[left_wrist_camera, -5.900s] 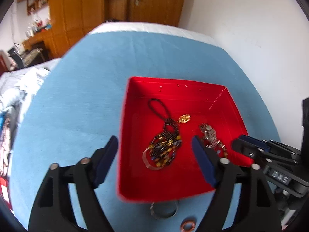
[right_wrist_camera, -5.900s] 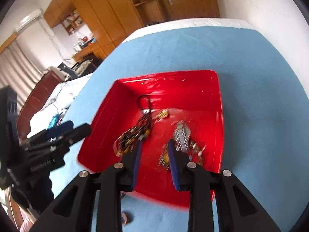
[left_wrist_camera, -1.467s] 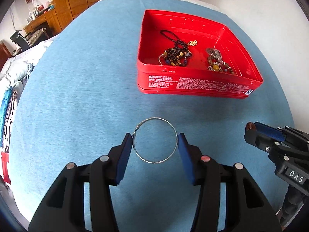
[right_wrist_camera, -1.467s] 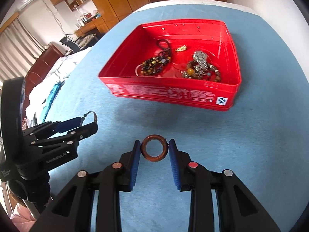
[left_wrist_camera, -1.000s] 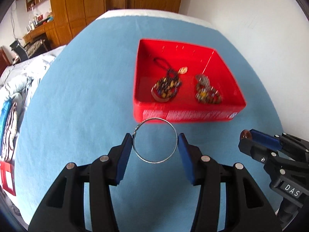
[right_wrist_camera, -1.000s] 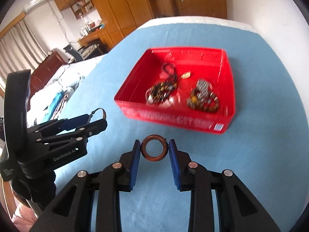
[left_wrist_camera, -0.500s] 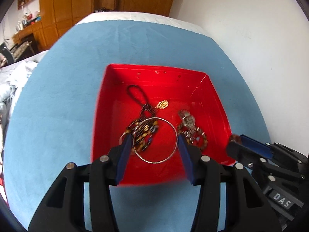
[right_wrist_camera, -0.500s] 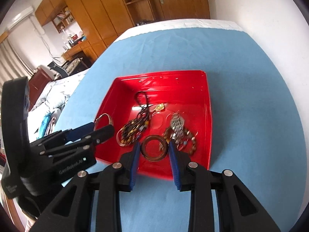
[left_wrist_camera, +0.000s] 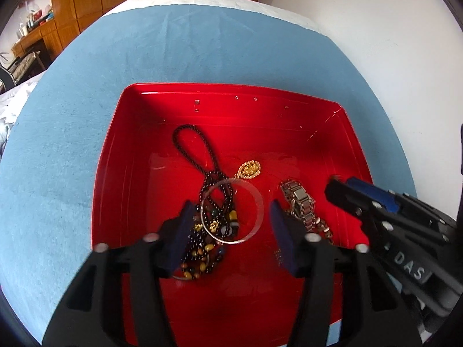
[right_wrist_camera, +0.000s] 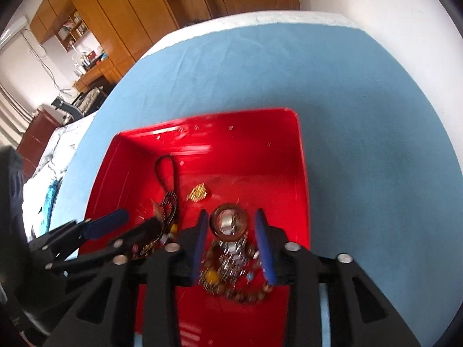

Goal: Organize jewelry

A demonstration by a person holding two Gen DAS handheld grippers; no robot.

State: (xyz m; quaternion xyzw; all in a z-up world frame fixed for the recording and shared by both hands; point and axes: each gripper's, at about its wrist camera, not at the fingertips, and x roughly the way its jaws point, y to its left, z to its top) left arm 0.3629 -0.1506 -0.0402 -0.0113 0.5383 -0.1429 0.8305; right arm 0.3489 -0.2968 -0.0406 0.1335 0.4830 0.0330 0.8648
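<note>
The thin silver bangle point(left_wrist_camera: 232, 211) sits blurred between the fingers of the left gripper point(left_wrist_camera: 232, 231), over the dark beaded necklace point(left_wrist_camera: 208, 225) in the red tray point(left_wrist_camera: 110, 179); the blue pads stand apart from its rim on both sides, so the jaws are spread and nothing is pinched. The brown wooden ring point(right_wrist_camera: 229, 223) likewise lies between the fingers of the right gripper point(right_wrist_camera: 232, 243), clear of both pads, above a silver watch point(right_wrist_camera: 231, 253) and a strand of amber beads point(right_wrist_camera: 237, 289) near the tray's right wall; these jaws are also spread. Whether either ring is already resting on the jewelry beneath or is in the air cannot be told. Farther in, a small gold pendant point(left_wrist_camera: 249, 169) lies near the tray's middle, and the necklace's black cord loop point(left_wrist_camera: 188, 144) reaches toward the far wall. The tray stands on a blue cloth point(left_wrist_camera: 72, 115) covering the surface, with a white wall point(left_wrist_camera: 390, 43) to the right and wooden cupboards point(right_wrist_camera: 130, 14) at the far side.
</note>
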